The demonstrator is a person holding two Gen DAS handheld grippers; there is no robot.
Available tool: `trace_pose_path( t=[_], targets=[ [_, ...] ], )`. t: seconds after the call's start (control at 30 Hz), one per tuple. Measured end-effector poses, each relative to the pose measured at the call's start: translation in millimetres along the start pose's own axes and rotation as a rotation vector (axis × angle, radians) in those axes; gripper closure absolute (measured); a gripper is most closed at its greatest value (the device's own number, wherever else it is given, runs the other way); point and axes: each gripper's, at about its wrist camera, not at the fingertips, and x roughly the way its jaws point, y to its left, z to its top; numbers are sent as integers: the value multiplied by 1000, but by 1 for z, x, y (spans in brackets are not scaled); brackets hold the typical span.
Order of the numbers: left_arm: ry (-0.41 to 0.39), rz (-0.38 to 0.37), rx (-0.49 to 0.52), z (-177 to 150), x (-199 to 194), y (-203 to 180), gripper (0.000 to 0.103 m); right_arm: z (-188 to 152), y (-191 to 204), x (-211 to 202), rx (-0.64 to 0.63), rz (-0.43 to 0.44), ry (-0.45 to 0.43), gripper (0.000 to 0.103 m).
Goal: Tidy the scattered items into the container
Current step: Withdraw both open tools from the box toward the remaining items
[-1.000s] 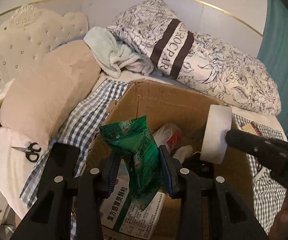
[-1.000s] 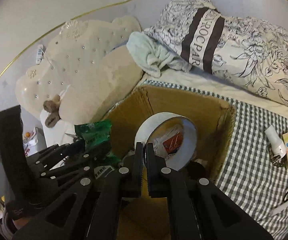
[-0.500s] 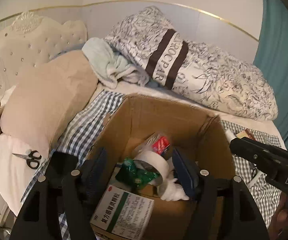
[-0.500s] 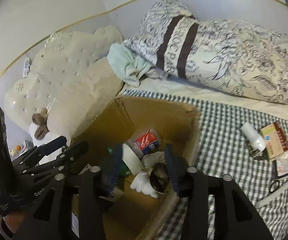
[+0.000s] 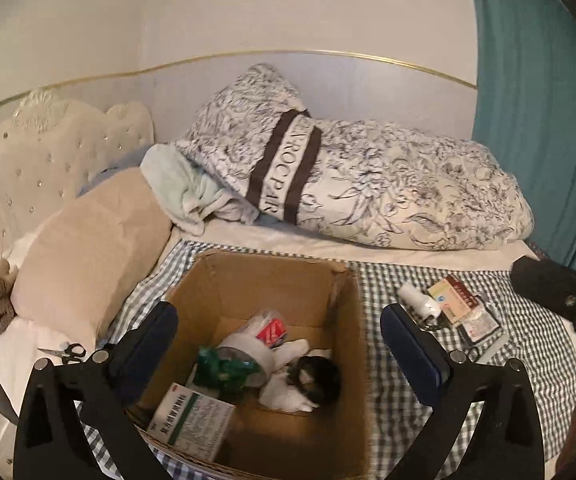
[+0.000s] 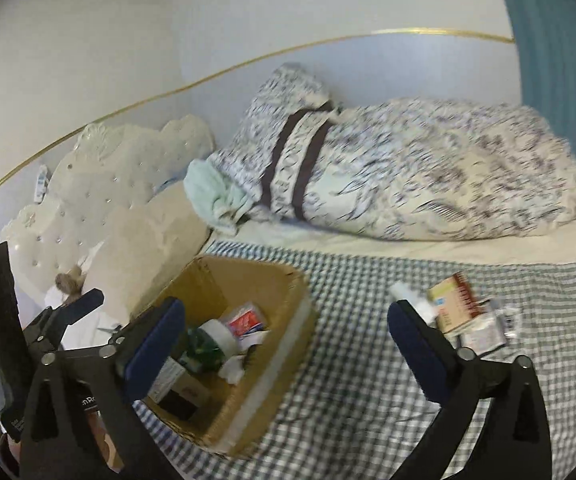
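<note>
A brown cardboard box [image 5: 351, 320] stands on the checked cloth [image 5: 391, 364]. Inside lie a white tape roll [image 5: 250, 350], a green sachet [image 5: 224, 372], a green-and-white medicine box [image 5: 192, 420], a red-labelled packet [image 5: 270, 328] and white tissue [image 5: 284, 396]. My left gripper [image 5: 280, 344] is open and empty above the box. My right gripper [image 6: 288, 344] is open and empty above the box's right rim [image 6: 288, 344]. Right of the box lie a white roll [image 5: 417, 300], a small carton [image 5: 451, 296] and flat packets [image 5: 479, 324]. The carton [image 6: 453, 300] also shows in the right wrist view.
Scissors [image 5: 66, 353] lie on the sheet left of the box. A beige pillow [image 5: 92, 248], a floral duvet [image 5: 367, 188] and a tufted headboard [image 5: 48, 148] lie behind. A teal curtain [image 5: 543, 120] hangs at right. The right gripper's body [image 5: 559, 296] shows at right.
Both grippers opened wide and rose back from the box. The green sachet and the tape roll, held a second ago, now lie inside the box.
</note>
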Motion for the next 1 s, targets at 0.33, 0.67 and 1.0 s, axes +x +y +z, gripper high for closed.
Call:
trace_pose_path(
  t=[0.33,0.67,1.0],
  targets=[
    [-41,-2,68,0,-23,-70,0,-5,-58,-50,13,-164,8,0],
    [-44,-35,53,-2,-25,-116,0,-18,-124,-94,63,-261,-48,0],
    [-21,-46,118,-8,-9,-155,0,-29,-167,-98,87,-303,-20,0]
  ],
)
